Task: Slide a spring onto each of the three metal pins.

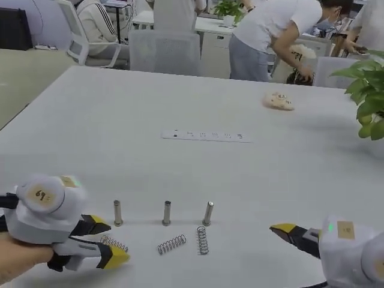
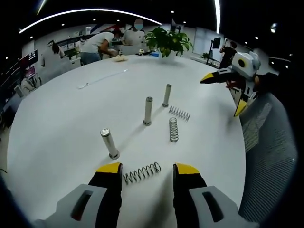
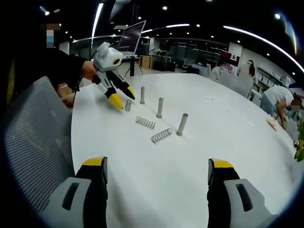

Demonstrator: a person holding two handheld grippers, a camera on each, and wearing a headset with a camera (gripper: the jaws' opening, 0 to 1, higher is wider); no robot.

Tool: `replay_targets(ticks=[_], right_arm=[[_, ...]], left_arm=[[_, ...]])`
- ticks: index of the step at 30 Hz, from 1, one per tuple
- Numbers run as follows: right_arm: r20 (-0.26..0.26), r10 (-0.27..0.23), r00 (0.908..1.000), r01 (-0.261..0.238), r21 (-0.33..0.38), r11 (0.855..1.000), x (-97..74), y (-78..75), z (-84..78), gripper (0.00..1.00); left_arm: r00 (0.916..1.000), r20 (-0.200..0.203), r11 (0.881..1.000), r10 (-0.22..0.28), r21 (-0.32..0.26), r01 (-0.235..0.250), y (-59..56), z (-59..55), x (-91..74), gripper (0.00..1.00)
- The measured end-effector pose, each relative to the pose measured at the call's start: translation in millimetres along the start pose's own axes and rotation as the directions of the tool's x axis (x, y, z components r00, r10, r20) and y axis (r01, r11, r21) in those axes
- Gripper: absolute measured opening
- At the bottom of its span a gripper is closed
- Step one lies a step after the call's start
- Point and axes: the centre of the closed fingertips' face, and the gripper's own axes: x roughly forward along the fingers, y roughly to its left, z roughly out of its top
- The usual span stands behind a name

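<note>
Left gripper [image 2: 147,167], right gripper [image 3: 157,162]: jaws spread (right wider); power strip [image 1: 206,136] beyond pins [image 1: 166,213], springs [image 1: 172,244].

The pale grey counter [image 1: 120,120] carries three metal pins standing upright in a row: left pin [image 1: 118,213], middle pin [image 1: 167,213], right pin [image 1: 207,213]. Just in front lie three springs (all flat and loose): left spring [image 1: 115,243], middle spring [image 1: 171,244], right spring [image 1: 203,239]. Farther back lie a white strip [image 1: 206,136] and a beige lump [image 1: 279,101].
</note>
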Motion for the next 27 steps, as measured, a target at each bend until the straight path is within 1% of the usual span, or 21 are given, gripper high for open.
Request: replay_targets(ticks=[6, 9, 15, 20, 27], right_arm=[[0.007, -0.005, 1.0000, 0.005, 0.004, 1.000, -0.8, -2.0, 0.5, 0.86], [0.008, -0.004, 1.0000, 0.004, 0.005, 1.000, -0.6, -1.7, 0.7, 0.86], [0.009, 0.001, 1.0000, -0.001, 0.002, 1.000, 0.0, 0.3, 1.6, 0.86], [0.007, 0.006, 1.0000, -0.006, -0.003, 1.000, 0.3, 1.6, 1.6, 0.86], [0.004, 0.009, 1.0000, -0.009, -0.007, 1.000, 0.4, 1.9, 1.7, 0.86]], left_arm=[[0.9995, -0.029, 1.000, -0.008, -0.003, 0.008, -0.1, -6.0, 3.2, 0.36], [0.9993, -0.036, 1.000, -0.008, -0.005, 0.008, -0.4, -8.0, 1.7, 0.34], [0.9983, -0.057, 1.000, 0.007, 0.007, -0.007, 0.9, -18.0, -5.8, 0.31], [0.9977, -0.067, 1.000, 0.015, 0.004, -0.015, 0.0, -25.2, -10.2, 0.28], [0.9977, -0.062, 1.000, 0.029, -0.004, -0.029, -0.1, -27.1, -12.2, 0.22]])
